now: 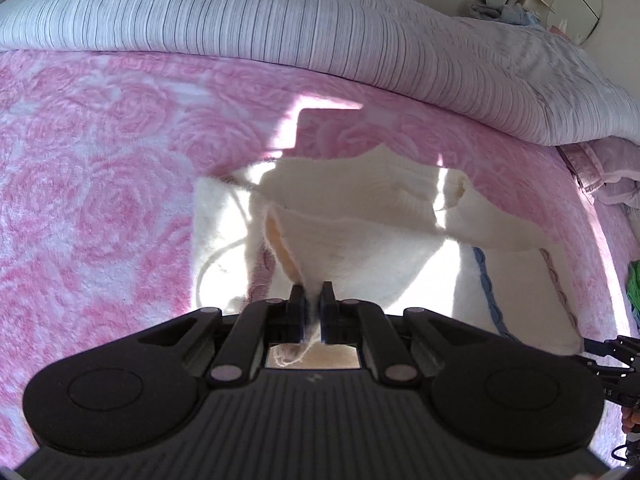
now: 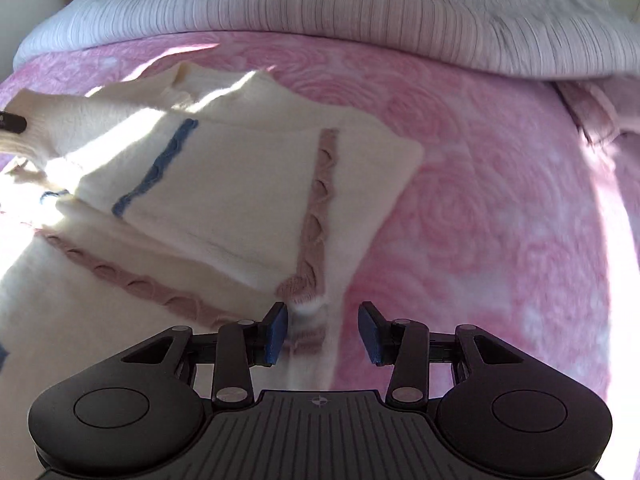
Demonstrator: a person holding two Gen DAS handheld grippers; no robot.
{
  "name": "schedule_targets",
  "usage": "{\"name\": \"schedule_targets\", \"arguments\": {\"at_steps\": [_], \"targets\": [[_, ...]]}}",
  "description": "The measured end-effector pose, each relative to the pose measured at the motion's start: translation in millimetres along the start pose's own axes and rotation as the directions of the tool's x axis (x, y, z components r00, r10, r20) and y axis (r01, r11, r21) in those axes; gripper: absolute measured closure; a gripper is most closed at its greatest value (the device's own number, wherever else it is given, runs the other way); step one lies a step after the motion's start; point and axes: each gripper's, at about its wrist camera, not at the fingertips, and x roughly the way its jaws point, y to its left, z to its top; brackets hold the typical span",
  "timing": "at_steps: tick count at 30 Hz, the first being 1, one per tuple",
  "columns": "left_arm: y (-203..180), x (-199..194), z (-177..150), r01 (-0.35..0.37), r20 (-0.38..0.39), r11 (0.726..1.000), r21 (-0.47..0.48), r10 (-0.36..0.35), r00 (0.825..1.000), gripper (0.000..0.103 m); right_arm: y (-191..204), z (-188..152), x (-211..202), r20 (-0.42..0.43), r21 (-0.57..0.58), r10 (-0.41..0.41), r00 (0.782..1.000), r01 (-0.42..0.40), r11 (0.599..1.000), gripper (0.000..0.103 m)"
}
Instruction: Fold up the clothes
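Note:
A cream knitted sweater (image 2: 224, 200) with a blue cable stripe (image 2: 156, 168) and a pink cable stripe (image 2: 316, 216) lies on a pink rose-patterned blanket (image 2: 480, 220). My left gripper (image 1: 311, 300) is shut on a cream sleeve (image 1: 360, 232) of the sweater and holds it lifted above the body of the sweater. My right gripper (image 2: 323, 330) is open, just above the folded-over corner at the end of the pink stripe. The tip of the left gripper (image 2: 12, 122) shows at the far left of the right wrist view. The right gripper (image 1: 616, 368) shows at the right edge of the left wrist view.
A striped white quilt (image 1: 280, 20) is bunched along the far side of the bed. Crumpled pink cloth (image 1: 608, 176) lies at the right. A green item (image 1: 634, 284) sits at the bed's right edge. Cabinets stand behind the bed.

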Motion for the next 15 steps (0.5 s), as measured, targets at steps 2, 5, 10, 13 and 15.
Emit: {"name": "schedule_targets", "arguments": {"at_steps": [2, 5, 10, 13, 15], "targets": [[1.3, 1.3, -2.2, 0.008, -0.012, 1.0, 0.011, -0.007, 1.0, 0.099, -11.5, -1.1, -0.8, 0.02, 0.052, -0.006, 1.0, 0.005, 0.999, 0.07], [2.7, 10.1, -10.3, 0.004, -0.057, 0.999, 0.034, -0.002, 0.998, 0.099, -34.9, -9.5, -2.5, -0.018, 0.182, 0.008, 1.0, -0.005, 0.983, 0.071], [6.5, 25.6, -16.2, -0.038, -0.068, 0.998, 0.055, 0.042, 0.997, 0.099, -35.4, -5.9, -2.8, -0.061, 0.166, 0.035, 0.998, -0.024, 0.986, 0.071], [2.3, 24.8, -15.4, -0.072, -0.051, 0.992, 0.107, 0.078, 0.996, 0.098, -32.0, -4.1, -2.8, -0.075, 0.132, 0.024, 0.997, -0.014, 0.991, 0.071], [2.0, 29.9, -17.8, -0.099, -0.089, 0.985, 0.143, 0.112, 0.99, 0.093, -33.4, -5.4, -2.0, -0.098, 0.142, 0.05, 0.994, -0.036, 0.989, 0.071]]}}
